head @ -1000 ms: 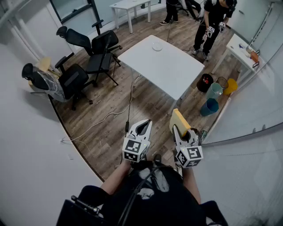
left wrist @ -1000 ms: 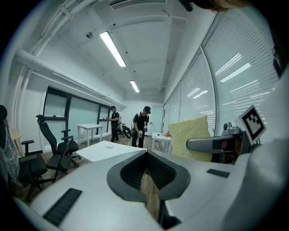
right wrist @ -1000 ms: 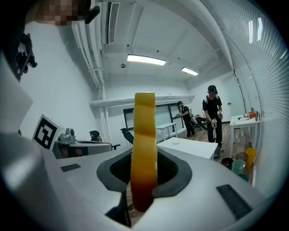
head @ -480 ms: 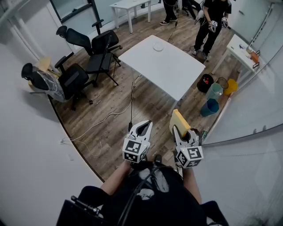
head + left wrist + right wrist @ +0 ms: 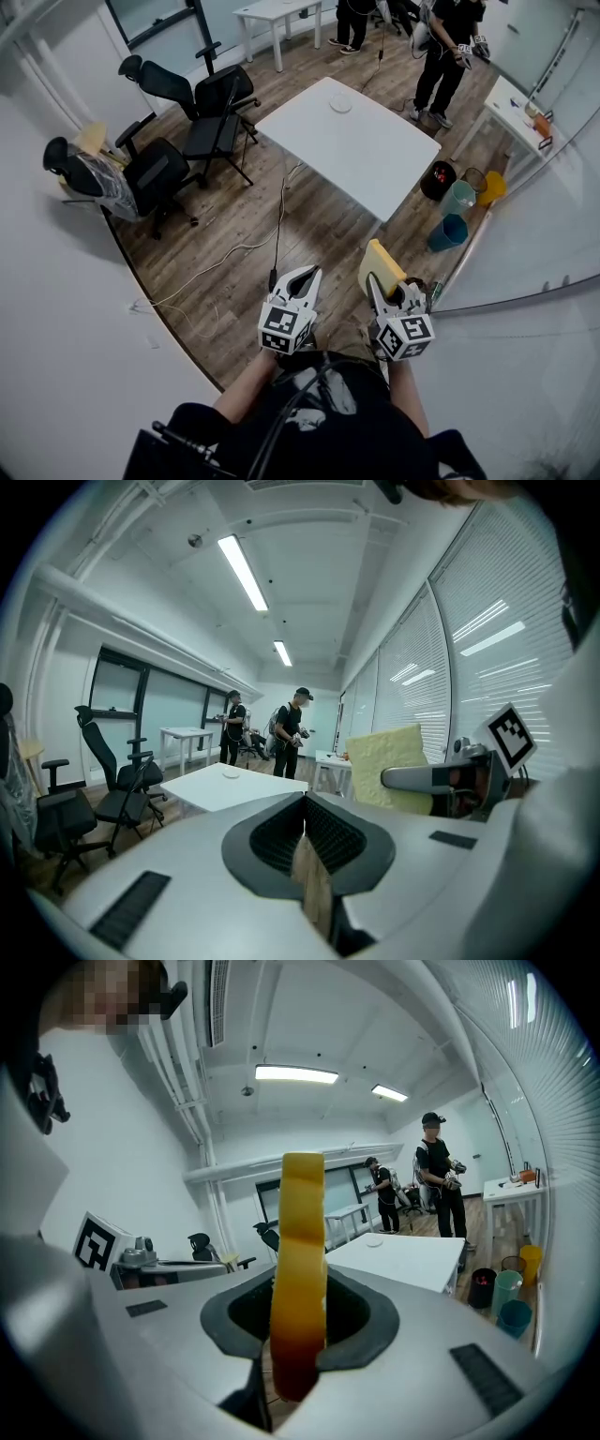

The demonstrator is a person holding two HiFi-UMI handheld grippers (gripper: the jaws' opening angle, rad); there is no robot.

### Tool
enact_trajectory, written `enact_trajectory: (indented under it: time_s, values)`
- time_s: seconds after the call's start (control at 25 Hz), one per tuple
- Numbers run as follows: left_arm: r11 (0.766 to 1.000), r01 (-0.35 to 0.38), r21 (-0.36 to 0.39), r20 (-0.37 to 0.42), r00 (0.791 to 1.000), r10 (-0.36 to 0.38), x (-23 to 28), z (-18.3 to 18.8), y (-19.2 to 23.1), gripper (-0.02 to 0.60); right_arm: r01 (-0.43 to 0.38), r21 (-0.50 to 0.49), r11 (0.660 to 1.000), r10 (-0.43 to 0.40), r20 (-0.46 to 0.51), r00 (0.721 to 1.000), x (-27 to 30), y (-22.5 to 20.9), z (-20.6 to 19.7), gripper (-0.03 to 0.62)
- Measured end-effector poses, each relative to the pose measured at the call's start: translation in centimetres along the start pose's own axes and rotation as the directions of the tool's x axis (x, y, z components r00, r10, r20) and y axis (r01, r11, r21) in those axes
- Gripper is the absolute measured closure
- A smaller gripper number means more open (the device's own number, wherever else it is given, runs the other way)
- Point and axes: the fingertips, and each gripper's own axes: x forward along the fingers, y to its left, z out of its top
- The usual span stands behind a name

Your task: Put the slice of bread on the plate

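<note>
While my right tongs (image 5: 298, 1335) are clenched on the slice of bread (image 5: 300, 1269), pinching only its lower, browner end so that it stands on edge above the jaws, my left tongs (image 5: 305, 841) are pressed together on nothing. That low pinch is my first worry. The slice looks soft, and most of it rises unsupported, so a jolt could bend it, tear it or work it loose over the wooden floor (image 5: 234, 216).

The plate (image 5: 341, 105) lies well apart from me, toward the far side of the white tabletop (image 5: 375, 159). A cable (image 5: 244, 251) runs across the floor between me and that tabletop, and it could catch my foot. The bins (image 5: 448, 230) crowd the near right corner, so that side is tight.

At the plate, letting go of an upright slice risks it toppling past the rim, so I judge it needs laying flat first.
</note>
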Motion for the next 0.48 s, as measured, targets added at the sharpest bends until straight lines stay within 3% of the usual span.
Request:
enact_trajectory:
  time_s: [0.24, 0.48]
  values:
    - [0.999, -0.012, -0.038, -0.029, 1.000, 0.011, 1.7, -0.6, 2.4, 0.574, -0.015, 0.019, 1.000, 0.016, -0.052, 0.999, 2.9, -0.8, -0.6, 0.499]
    - [0.999, -0.017, -0.035, -0.048, 0.999, 0.015, 8.5, 0.6, 5.0, 0.574, -0.037, 0.030, 0.999, 0.039, -0.044, 0.998, 8.3, -5.3, 1.5, 0.499]
